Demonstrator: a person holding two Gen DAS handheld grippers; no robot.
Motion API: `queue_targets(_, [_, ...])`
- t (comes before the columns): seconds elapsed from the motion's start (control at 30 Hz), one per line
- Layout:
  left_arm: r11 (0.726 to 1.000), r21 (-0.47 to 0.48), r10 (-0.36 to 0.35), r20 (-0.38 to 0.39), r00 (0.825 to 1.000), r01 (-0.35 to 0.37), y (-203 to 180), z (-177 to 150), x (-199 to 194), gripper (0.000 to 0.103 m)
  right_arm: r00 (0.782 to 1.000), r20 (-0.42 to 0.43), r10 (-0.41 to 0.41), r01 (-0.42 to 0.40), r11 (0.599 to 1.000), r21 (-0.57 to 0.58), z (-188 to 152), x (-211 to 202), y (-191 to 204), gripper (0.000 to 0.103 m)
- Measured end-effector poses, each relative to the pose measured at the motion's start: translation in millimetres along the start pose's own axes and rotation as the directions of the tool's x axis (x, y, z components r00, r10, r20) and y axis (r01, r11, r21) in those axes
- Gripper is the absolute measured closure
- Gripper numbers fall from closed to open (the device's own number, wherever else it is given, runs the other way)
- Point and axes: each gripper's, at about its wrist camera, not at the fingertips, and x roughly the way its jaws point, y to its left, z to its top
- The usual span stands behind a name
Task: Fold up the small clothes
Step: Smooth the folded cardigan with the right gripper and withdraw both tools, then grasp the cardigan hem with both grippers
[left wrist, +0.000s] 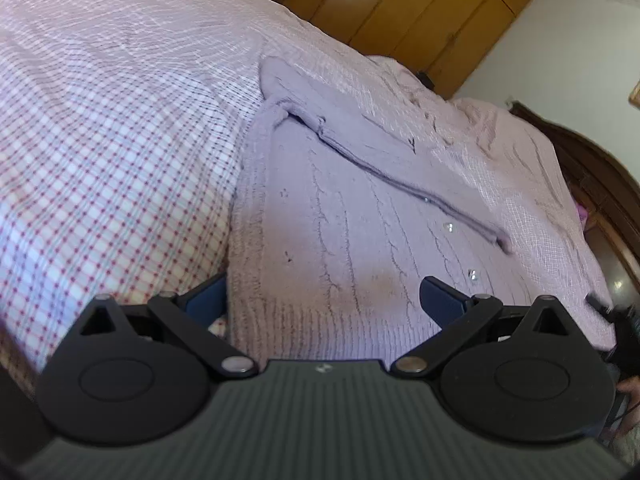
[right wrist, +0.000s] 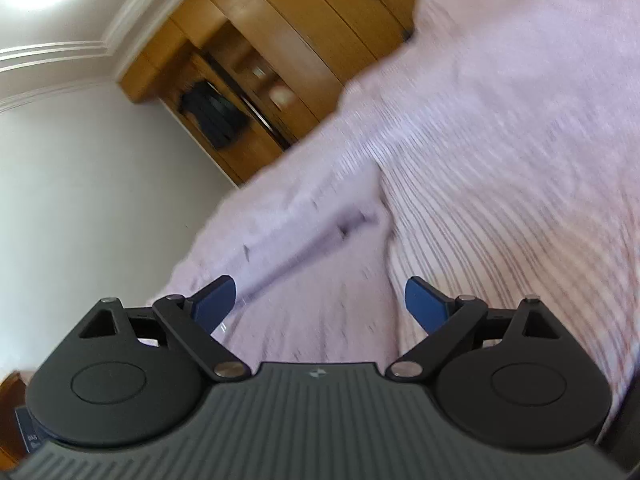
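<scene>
On the bed with the pink checked cover (left wrist: 100, 152), below the yellow wooden wardrobe (left wrist: 420, 12), lies the lilac cable-knit cardigan (left wrist: 340, 240), one sleeve folded across (the body fold likely remains). The left gripper (left wrist: 324, 300) and right gripper (right wrist: 320, 304) show fingers spread wide, holding nothing.

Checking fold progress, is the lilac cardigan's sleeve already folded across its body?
Yes, in the left wrist view the sleeve lies diagonally across the cardigan on the checked bedspread.
</scene>
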Motion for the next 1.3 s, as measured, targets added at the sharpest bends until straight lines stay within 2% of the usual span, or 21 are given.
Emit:
queue_targets(0.1, [0.99, -0.134, -0.045, 0.046, 0.998, 0.051, 16, -3, -12, 0.0, 0.999, -0.022, -0.036, 0.036, 0.999, -0.033, -12, -2, 0, 0.007])
queue_targets(0.2, [0.968, -0.236, -0.075, 0.068, 0.995, 0.089, 30, -6, -20, 0.0, 0.999, -0.048, -0.009, 0.009, 1.0, -0.014, -24, 7, -1, 0.007])
queue_targets(0.27, [0.97, -0.227, -0.077, 0.067, 0.995, 0.09, 29, -7, -21, 0.0, 0.998, -0.065, -0.003, 0.001, 0.999, -0.035, -29, 8, -1, 0.007])
queue_targets(0.4, [0.994, -0.082, -0.063, 0.042, 0.997, 0.066, 19, -16, -17, 0.0, 0.991, -0.13, 0.034, -0.039, 0.999, -0.035, -38, 8, 0, 0.007])
queue_targets(0.47, [0.995, -0.061, -0.072, 0.035, 0.997, 0.074, 17, -18, -17, 0.0, 0.988, -0.147, 0.048, -0.053, 0.998, -0.032, -41, 6, -1, 0.006])
queue_targets(0.53, [0.986, -0.085, -0.145, -0.004, 0.989, 0.145, 18, -19, -16, 0.0, 0.983, -0.163, 0.079, -0.083, 0.996, -0.015, -47, 6, -3, 0.006])
queue_targets(0.57, [0.98, -0.097, -0.174, -0.019, 0.985, 0.172, 18, -20, -15, 0.005, 0.98, -0.17, 0.1, -0.101, 0.995, 0.001, -48, 6, -5, 0.006])
queue_targets(0.6, [0.977, -0.099, -0.194, -0.038, 0.98, 0.19, 16, -21, -14, 0.013, 0.976, -0.178, 0.127, -0.124, 0.992, 0.029, -51, 5, -9, 0.006])
queue_targets(0.63, [0.977, -0.091, -0.198, -0.063, 0.978, 0.192, 13, -22, -13, 0.032, 0.971, -0.184, 0.152, -0.145, 0.988, 0.055, -52, 4, -12, 0.006])
queue_targets(0.67, [0.98, -0.079, -0.191, -0.085, 0.978, 0.184, 11, -23, -10, 0.038, 0.966, -0.187, 0.178, -0.166, 0.983, 0.079, -53, 2, -16, 0.006])
queue_targets(0.73, [0.978, -0.087, -0.199, -0.087, 0.976, 0.191, 11, -22, -1, 0.038, 0.954, -0.192, 0.231, -0.208, 0.969, 0.131, -54, 0, -23, 0.006])
queue_targets(0.8, [0.967, -0.137, -0.225, -0.07, 0.972, 0.214, 15, -16, 10, 0.038, 0.947, -0.188, 0.26, -0.23, 0.958, 0.169, -54, 2, -28, 0.006])
queue_targets(0.87, [0.96, -0.167, -0.238, -0.053, 0.97, 0.227, 15, -9, 22, 0.038, 0.947, -0.141, 0.289, -0.258, 0.945, 0.204, -52, 7, -32, 0.006])
queue_targets(0.97, [0.96, -0.158, -0.241, -0.034, 0.97, 0.233, 12, -7, 23, 0.038, 0.948, -0.105, 0.301, -0.268, 0.93, 0.252, -48, 21, -33, 0.006])
queue_targets(1.07, [0.966, -0.13, -0.232, -0.042, 0.972, 0.225, 5, -11, 13, 0.038, 0.953, -0.119, 0.279, -0.25, 0.944, 0.215, -47, 24, -24, 0.006])
queue_targets(1.1, [0.967, -0.133, -0.226, -0.044, 0.973, 0.219, 1, -18, 5, 0.038, 0.949, -0.127, 0.288, -0.258, 0.943, 0.208, -49, 22, -22, 0.006])
queue_targets(1.2, [0.964, -0.153, -0.227, -0.042, 0.973, 0.219, 6, -25, -10, 0.038, 0.92, -0.166, 0.355, -0.311, 0.92, 0.24, -56, 18, -23, 0.007])
queue_targets(1.23, [0.964, -0.151, -0.226, -0.039, 0.973, 0.218, 6, -26, -11, 0.04, 0.914, -0.176, 0.366, -0.319, 0.915, 0.246, -58, 17, -24, 0.008])
queue_targets(1.3, [0.97, -0.138, -0.204, -0.032, 0.978, 0.198, 4, -28, -14, 0.053, 0.91, -0.185, 0.37, -0.318, 0.912, 0.258, -60, 16, -27, 0.01])
